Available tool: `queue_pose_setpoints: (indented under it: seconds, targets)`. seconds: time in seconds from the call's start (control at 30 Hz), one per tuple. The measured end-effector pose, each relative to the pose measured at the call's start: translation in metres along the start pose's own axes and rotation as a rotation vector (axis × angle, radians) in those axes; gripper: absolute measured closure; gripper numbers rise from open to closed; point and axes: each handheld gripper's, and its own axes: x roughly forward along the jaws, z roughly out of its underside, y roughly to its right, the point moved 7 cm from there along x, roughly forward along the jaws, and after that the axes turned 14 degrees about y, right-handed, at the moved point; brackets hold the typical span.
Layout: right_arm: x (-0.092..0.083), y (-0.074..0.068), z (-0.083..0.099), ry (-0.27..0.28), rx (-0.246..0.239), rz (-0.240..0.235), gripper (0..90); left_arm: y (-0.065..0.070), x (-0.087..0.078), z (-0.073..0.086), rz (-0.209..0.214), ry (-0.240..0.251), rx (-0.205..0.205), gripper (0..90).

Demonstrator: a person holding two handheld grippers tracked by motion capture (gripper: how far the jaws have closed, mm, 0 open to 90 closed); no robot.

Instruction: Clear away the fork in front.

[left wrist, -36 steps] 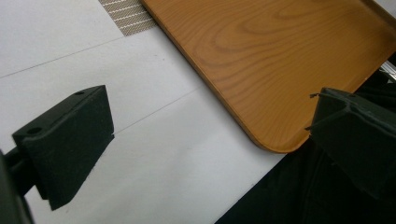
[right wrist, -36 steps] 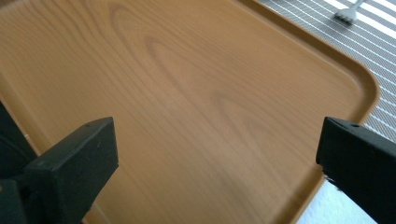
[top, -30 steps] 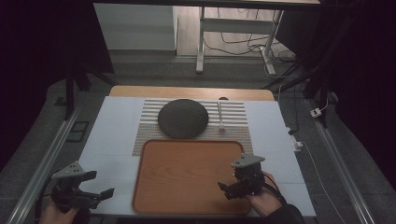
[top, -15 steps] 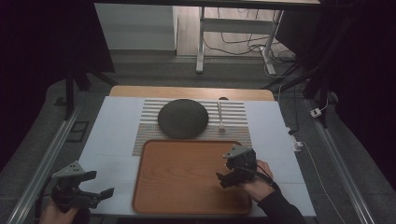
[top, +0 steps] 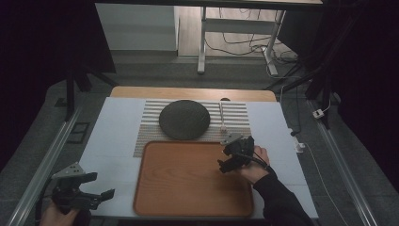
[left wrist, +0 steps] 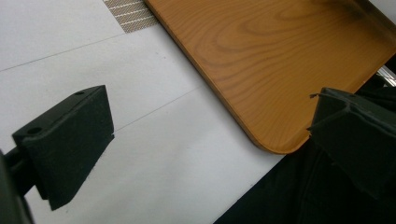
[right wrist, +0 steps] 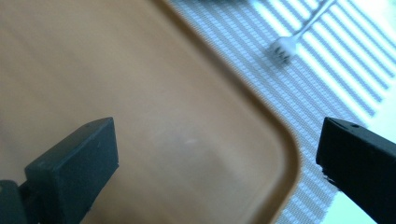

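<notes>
No writing, label, brand mark, number or sign can be read anywhere in these pictures. The wooden tray (top: 188,179) under the right tongs (top: 234,156) shows plain grain and no stamp. The dark round plate (top: 184,119) beyond those tongs carries no print, and the striped mat (top: 237,113) beneath it bears stripes alone. The white worktop (top: 115,136) around the left tongs (top: 87,192) has faint ruled lines but no lettering. The black pads of both tongs are unmarked in the gripper views. The background beyond the worktop is too dark to show any legible sign.
</notes>
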Motion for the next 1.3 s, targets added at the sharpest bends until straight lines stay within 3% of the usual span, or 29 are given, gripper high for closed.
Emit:
queue_pose_setpoints:
  seconds: [0.47, 0.73, 1.03, 1.07, 1.17, 1.3]
  targets:
    - [0.026, 0.039, -0.013, -0.007, -0.034, 0.090, 0.0, 0.000, 0.000, 0.000, 0.003, 0.001, 0.000, 0.0]
    - [0.045, 0.055, -0.020, -0.047, -0.073, 0.132, 1.0, 0.000, 0.000, 0.000, 0.006, 0.003, -0.005, 0.0]
    - [0.070, 0.063, -0.025, -0.091, -0.200, 0.137, 12.5, -0.001, 0.000, 0.000, 0.009, 0.002, -0.009, 0.0]
    - [0.074, 0.063, -0.025, -0.101, -0.244, 0.144, 17.8, -0.001, 0.000, 0.000, 0.009, 0.002, -0.009, 0.0]
    - [0.078, 0.063, -0.024, -0.116, -0.283, 0.150, 23.3, -0.001, 0.000, 0.000, 0.009, 0.001, -0.007, 0.0]
    - [0.087, 0.058, -0.020, -0.159, -0.388, 0.153, 32.5, -0.001, 0.000, 0.000, 0.010, 0.001, -0.007, 0.0]
